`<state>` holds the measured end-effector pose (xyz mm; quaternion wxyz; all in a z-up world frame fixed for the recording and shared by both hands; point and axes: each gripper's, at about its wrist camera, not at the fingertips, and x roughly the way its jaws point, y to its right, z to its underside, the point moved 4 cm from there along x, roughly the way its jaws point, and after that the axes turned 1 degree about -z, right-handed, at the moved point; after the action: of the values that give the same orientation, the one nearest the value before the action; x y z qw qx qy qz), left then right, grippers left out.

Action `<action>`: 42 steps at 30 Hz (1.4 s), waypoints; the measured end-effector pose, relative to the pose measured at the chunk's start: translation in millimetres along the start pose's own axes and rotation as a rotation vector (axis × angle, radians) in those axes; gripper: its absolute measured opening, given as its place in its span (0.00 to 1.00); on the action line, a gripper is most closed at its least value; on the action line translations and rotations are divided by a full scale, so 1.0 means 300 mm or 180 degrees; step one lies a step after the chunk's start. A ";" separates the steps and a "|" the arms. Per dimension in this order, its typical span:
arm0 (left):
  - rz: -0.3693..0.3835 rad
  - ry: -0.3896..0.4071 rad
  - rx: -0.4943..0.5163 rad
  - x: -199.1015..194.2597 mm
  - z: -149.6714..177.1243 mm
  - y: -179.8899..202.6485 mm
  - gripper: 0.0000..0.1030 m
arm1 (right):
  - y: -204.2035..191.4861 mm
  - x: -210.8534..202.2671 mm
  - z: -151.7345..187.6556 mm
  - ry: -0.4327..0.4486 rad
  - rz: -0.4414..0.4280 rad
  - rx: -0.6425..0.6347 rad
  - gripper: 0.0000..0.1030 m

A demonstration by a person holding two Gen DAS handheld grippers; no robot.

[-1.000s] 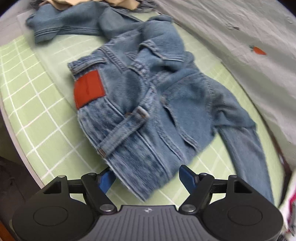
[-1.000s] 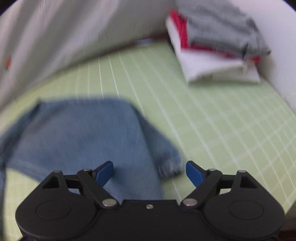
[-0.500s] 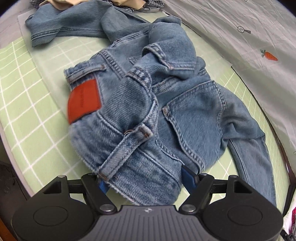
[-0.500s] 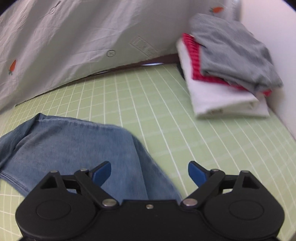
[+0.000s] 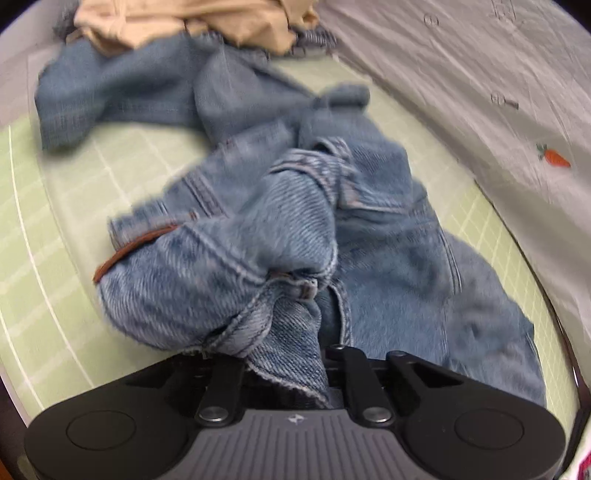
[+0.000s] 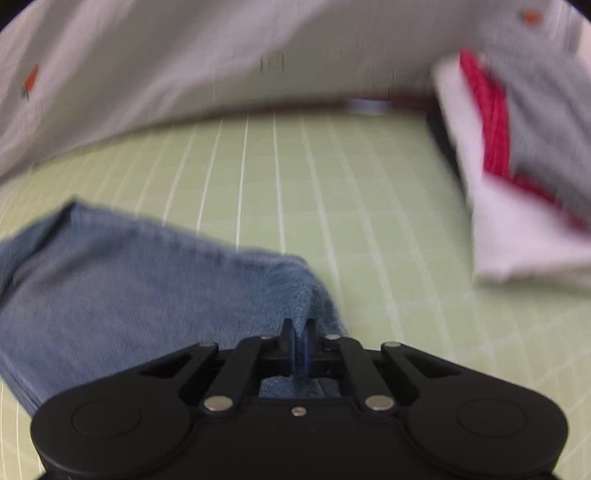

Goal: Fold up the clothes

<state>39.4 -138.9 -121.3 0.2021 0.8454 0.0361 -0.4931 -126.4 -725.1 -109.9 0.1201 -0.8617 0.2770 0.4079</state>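
A pair of blue jeans [image 5: 295, 229] lies crumpled on the green grid mat [image 5: 44, 229], with a brown leather patch [image 5: 129, 251] at the waistband. My left gripper [image 5: 291, 373] is shut on the bunched waistband, its fingers hidden under the denim. In the right wrist view a jeans leg [image 6: 129, 280] lies flat on the mat [image 6: 332, 177]. My right gripper [image 6: 299, 343] is shut on the end of that leg.
A beige garment [image 5: 192, 22] and more denim [image 5: 122, 92] lie at the far end. A grey sheet with carrot prints [image 5: 480, 92] borders the mat. A folded stack of white, red and grey clothes [image 6: 517, 177] sits at the right.
Both grippers have gone from open to shut. The left one closed on the jeans waistband, which bunched up. The right one closed on the leg end.
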 end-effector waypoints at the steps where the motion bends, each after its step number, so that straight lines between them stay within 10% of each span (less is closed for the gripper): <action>1: -0.0031 0.0084 -0.0003 -0.011 -0.029 -0.004 0.05 | 0.003 -0.030 -0.037 0.0178 0.0037 -0.0001 0.04; 8: -0.0173 0.0686 0.0262 -0.172 -0.215 -0.047 0.05 | -0.019 -0.418 -0.145 0.1598 0.0381 -0.0170 0.04; 13: -0.0221 0.0352 0.0003 -0.121 -0.140 -0.121 0.05 | -0.014 -0.240 0.170 0.0473 0.0514 -0.0355 0.05; 16: -0.0251 0.0159 -0.0053 -0.094 -0.073 -0.156 0.09 | 0.068 -0.188 0.335 -0.0121 0.0294 0.0350 0.08; 20: -0.0271 0.0055 -0.0056 -0.073 -0.016 -0.154 0.19 | 0.143 -0.250 0.330 0.0129 0.0329 0.0699 0.41; 25: -0.0278 0.0049 0.0004 -0.068 0.009 -0.096 0.44 | 0.248 -0.212 0.232 0.0307 0.0114 0.1162 0.51; 33: -0.0294 -0.0005 -0.0008 -0.038 0.061 -0.044 0.51 | 0.284 -0.011 0.179 -0.0091 -0.0038 0.1633 0.58; 36: -0.0377 -0.0033 0.0030 -0.029 0.069 -0.048 0.52 | 0.276 0.039 0.162 -0.0220 -0.0210 0.1591 0.43; 38: -0.0425 -0.0069 0.0010 -0.023 0.069 -0.055 0.52 | 0.270 0.041 0.140 -0.0204 -0.0348 0.1540 0.07; 42: -0.0370 -0.0145 -0.0133 -0.025 0.079 -0.083 0.53 | 0.282 -0.128 0.042 0.0539 -0.0381 0.1475 0.06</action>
<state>9.6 -124.2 -132.7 0.1915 0.8260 0.0910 -0.5223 -203.0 -774.3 -86.9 0.3147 -0.8571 0.3206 0.2520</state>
